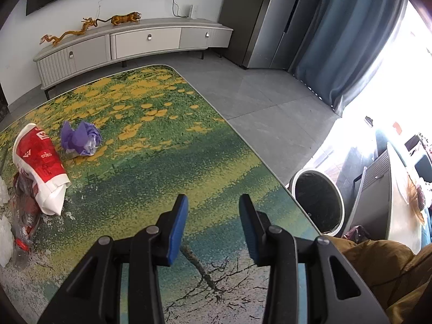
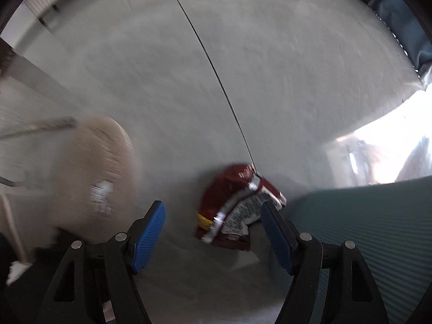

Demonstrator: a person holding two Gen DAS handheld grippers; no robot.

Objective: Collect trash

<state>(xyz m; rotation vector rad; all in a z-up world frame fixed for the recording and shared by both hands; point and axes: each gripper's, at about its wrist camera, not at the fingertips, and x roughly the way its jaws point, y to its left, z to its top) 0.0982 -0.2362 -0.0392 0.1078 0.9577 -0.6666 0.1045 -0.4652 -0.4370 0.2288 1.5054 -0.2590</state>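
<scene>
My left gripper (image 1: 213, 198) hangs open over the flower-patterned table (image 1: 167, 167), nothing between its blue pads. On the table's left lie a red and white paper bag (image 1: 40, 162), a crumpled purple wrapper (image 1: 79, 139), a clear plastic wrapper with red print (image 1: 25, 210) and white tissue (image 1: 5, 232). A white bin with a dark liner (image 1: 318, 202) stands on the floor past the table's right edge. My right gripper (image 2: 212, 205) points down at the grey floor, open. A crumpled red snack wrapper (image 2: 232, 197) lies on the floor just beyond its fingers, nearer the right one, not gripped.
A blurred beige object (image 2: 94, 175) sits on the floor left of the right gripper, and a teal ribbed surface (image 2: 378, 229) lies at its right. A TV cabinet (image 1: 121, 46) lines the far wall. A brown sleeve (image 1: 378, 264) shows at the lower right.
</scene>
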